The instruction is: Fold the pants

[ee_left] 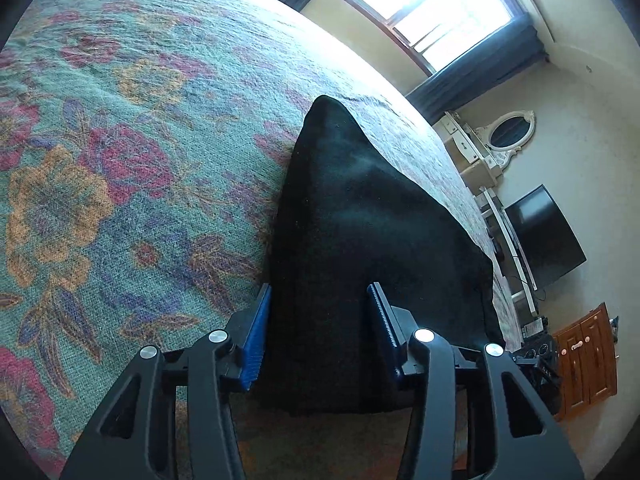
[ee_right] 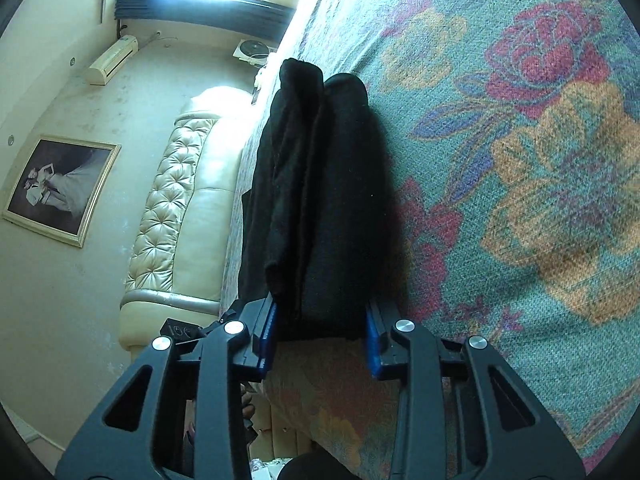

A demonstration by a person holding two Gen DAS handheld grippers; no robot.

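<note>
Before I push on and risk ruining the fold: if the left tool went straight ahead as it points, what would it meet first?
The black pants. The left tool already has their near edge between its blue pads, so it would likely push further into them, over the floral bedspread.

One pair of black pants (ee_left: 360, 220), folded. One floral bedspread (ee_left: 120, 160). Two tongs: left tongs (ee_left: 320, 328), right tongs (ee_right: 320, 336). One window (ee_left: 424, 4), one television (ee_left: 544, 236), one framed picture (ee_right: 60, 188).
</note>
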